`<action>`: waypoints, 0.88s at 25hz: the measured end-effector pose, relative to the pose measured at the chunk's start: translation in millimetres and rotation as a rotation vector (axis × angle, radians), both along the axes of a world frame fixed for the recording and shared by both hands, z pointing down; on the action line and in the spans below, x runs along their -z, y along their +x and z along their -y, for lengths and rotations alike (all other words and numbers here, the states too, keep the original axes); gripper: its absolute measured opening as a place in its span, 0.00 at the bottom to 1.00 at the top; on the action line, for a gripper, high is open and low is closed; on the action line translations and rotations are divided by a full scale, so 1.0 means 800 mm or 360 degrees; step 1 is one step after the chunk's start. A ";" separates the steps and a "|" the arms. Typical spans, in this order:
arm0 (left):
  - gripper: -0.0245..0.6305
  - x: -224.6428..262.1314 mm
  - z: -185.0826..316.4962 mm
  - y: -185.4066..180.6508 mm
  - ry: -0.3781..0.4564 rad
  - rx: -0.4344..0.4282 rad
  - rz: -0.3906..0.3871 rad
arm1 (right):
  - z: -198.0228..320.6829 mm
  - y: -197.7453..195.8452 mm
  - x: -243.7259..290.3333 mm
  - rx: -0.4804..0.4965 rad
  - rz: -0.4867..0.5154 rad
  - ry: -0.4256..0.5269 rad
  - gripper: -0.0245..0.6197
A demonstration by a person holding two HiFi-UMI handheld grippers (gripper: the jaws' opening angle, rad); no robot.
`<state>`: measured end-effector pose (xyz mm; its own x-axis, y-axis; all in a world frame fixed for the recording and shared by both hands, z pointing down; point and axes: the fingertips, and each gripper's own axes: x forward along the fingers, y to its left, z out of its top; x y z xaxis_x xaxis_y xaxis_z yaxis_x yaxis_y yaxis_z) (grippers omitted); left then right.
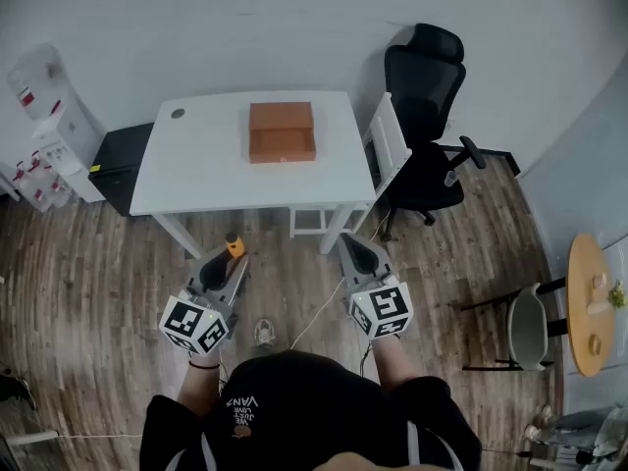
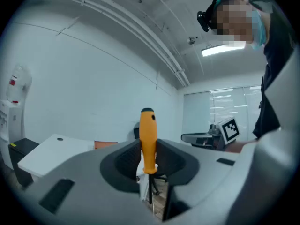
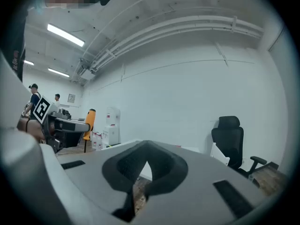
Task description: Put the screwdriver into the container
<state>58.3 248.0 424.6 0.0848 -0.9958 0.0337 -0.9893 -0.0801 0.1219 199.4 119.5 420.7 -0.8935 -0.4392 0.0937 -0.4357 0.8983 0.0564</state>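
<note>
Grips screwdriver (image 2: 148,132) upright in left gripper (image 2: 148,150); holds right gripper (image 3: 145,146) closed. Box (image 1: 282,131) at 12 o'clock on table (image 1: 196,170), contents unclear.

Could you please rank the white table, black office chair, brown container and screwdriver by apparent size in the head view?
1. white table
2. black office chair
3. brown container
4. screwdriver, only its orange handle showing; smallest despite being nearest the camera.

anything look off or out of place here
Nothing stands out. The screwdriver stands upright, clamped in the left gripper, the orange container sits squarely on the white table, and nothing looks spilled or damaged.
</note>
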 end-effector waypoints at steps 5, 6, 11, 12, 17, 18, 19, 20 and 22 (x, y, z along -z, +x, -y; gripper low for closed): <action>0.20 -0.001 0.000 -0.009 0.0012 0.0008 -0.0008 | -0.002 -0.008 0.000 0.0004 0.0009 0.0005 0.05; 0.19 -0.002 0.000 -0.011 0.0012 0.0009 -0.0010 | -0.002 -0.008 0.000 0.0002 0.0015 0.0002 0.05; 0.20 -0.007 -0.001 -0.019 0.0009 0.0010 -0.0028 | -0.003 -0.014 0.004 -0.0001 0.0030 0.0022 0.06; 0.19 -0.008 -0.001 -0.021 0.0007 0.0007 -0.0032 | -0.003 -0.017 0.004 0.0002 0.0028 0.0026 0.06; 0.19 -0.013 0.005 -0.037 0.0001 -0.0007 -0.0047 | -0.001 -0.033 0.000 0.0006 0.0014 0.0011 0.06; 0.19 -0.014 0.007 -0.041 0.0001 -0.0010 -0.0047 | 0.001 -0.036 0.000 -0.0001 0.0011 0.0007 0.06; 0.19 -0.014 0.009 -0.046 0.0000 -0.0013 -0.0048 | 0.003 -0.039 0.000 -0.0011 0.0011 0.0003 0.06; 0.20 -0.015 0.010 -0.052 -0.0001 -0.0015 -0.0049 | 0.005 -0.043 0.000 -0.0023 0.0012 0.0000 0.06; 0.20 -0.016 0.014 -0.064 -0.0002 -0.0021 -0.0054 | 0.011 -0.050 0.000 -0.0046 0.0014 -0.0002 0.06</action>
